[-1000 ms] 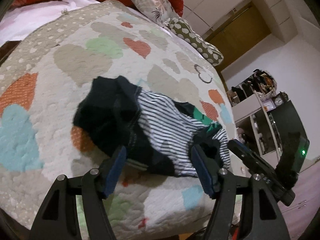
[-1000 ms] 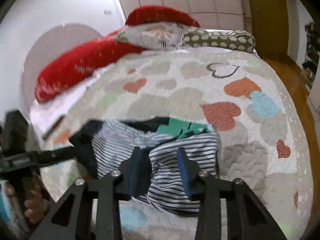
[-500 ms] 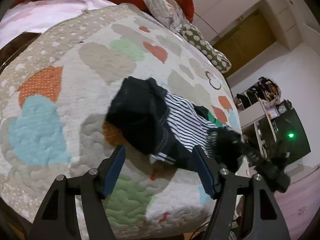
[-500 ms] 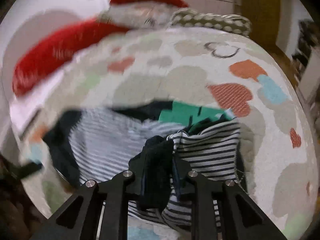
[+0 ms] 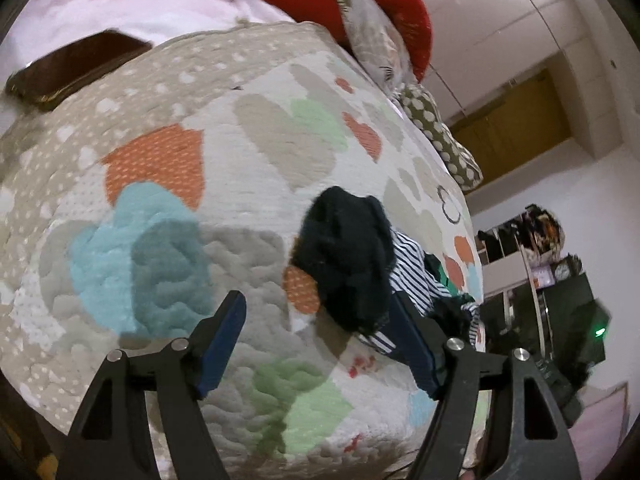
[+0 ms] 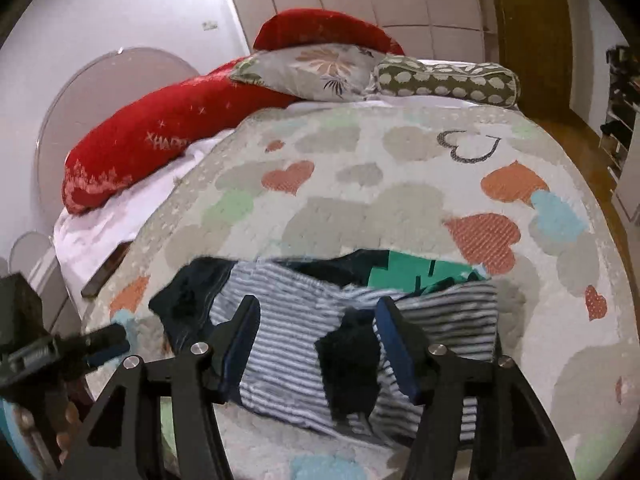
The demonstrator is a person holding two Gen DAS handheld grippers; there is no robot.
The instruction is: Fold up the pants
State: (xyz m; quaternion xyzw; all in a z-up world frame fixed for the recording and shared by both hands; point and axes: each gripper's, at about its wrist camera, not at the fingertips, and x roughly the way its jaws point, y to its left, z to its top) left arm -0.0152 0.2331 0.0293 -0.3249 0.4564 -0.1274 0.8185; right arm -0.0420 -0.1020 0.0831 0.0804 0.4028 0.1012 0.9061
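The pants (image 6: pixel 296 340) are navy-and-white striped with dark navy cuffs and a green patch, bunched in a heap near the front edge of the bed. In the left wrist view the pants (image 5: pixel 352 264) lie to the right, dark end nearest. My left gripper (image 5: pixel 320 344) is open and empty, low over the quilt just left of the pants. My right gripper (image 6: pixel 316 344) is open above the middle of the heap, with a dark fold between its fingers, not clamped. The left gripper shows at the left edge of the right wrist view (image 6: pixel 60 352).
A quilt with coloured hearts (image 6: pixel 400 184) covers the bed. Red and patterned pillows (image 6: pixel 320 64) lie at the head. A dark flat object (image 5: pixel 76 68) rests on the white sheet at the far left. Shelves and dark furniture (image 5: pixel 560 280) stand beyond the bed.
My right gripper, shut on a dark fold half a second ago, has opened and the fold has dropped. My left gripper has swung left, away from the heap.
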